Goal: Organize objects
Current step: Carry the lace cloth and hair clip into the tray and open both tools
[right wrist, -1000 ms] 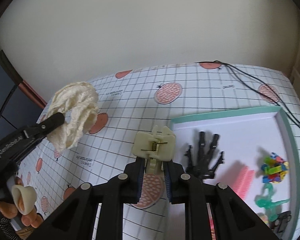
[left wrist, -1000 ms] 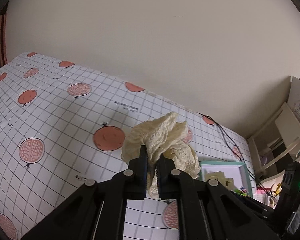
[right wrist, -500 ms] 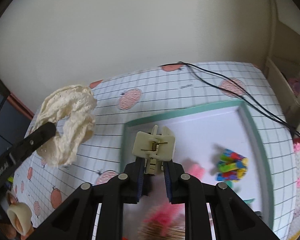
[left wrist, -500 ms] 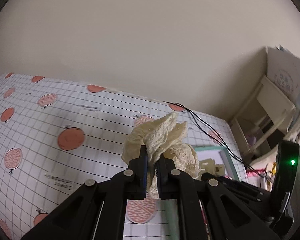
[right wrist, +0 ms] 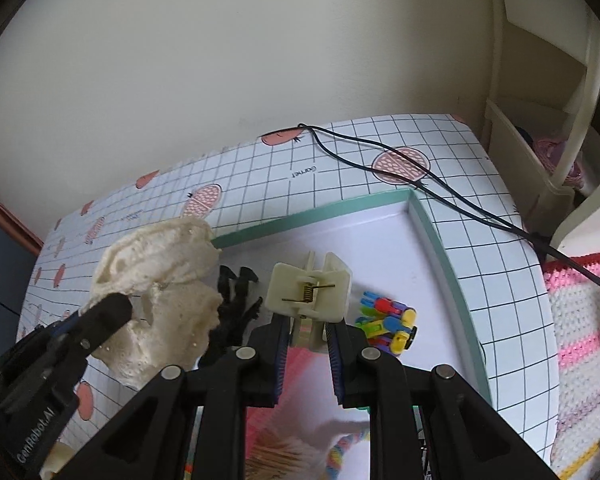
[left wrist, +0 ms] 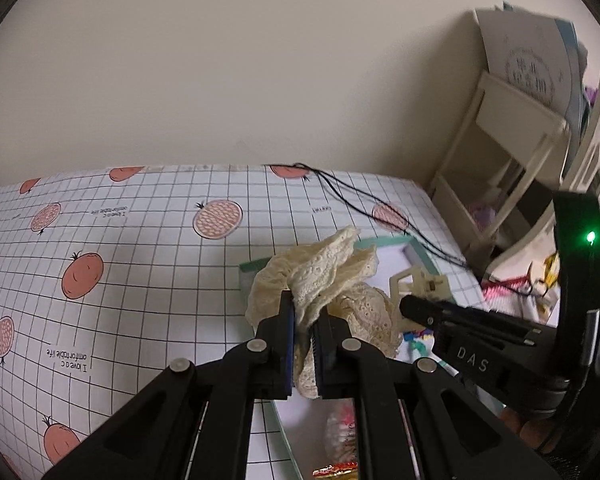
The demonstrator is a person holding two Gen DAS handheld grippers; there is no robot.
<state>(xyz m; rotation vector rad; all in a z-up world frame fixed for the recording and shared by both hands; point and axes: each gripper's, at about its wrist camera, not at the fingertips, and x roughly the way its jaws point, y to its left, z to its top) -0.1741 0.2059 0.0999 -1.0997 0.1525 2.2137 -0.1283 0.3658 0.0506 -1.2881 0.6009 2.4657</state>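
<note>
Both loads hang over the teal-rimmed tray (right wrist: 432, 236) at mid-frame, the left claw (left wrist: 305, 322) clamped on a cream lace scrunchie (left wrist: 324, 276) and the right claw (right wrist: 309, 326) gripping a cream spring clip (right wrist: 310, 290), so the next move likely calls for lowering and releasing each inside.

Cream lace scrunchie (left wrist: 324, 280) and cream clip (right wrist: 310, 290) — both above tray (right wrist: 428, 232).

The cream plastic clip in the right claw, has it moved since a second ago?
Yes. The cream plastic clip was over the gridded tablecloth beside the teal-rimmed tray; now it hangs over the tray's white floor.
</note>
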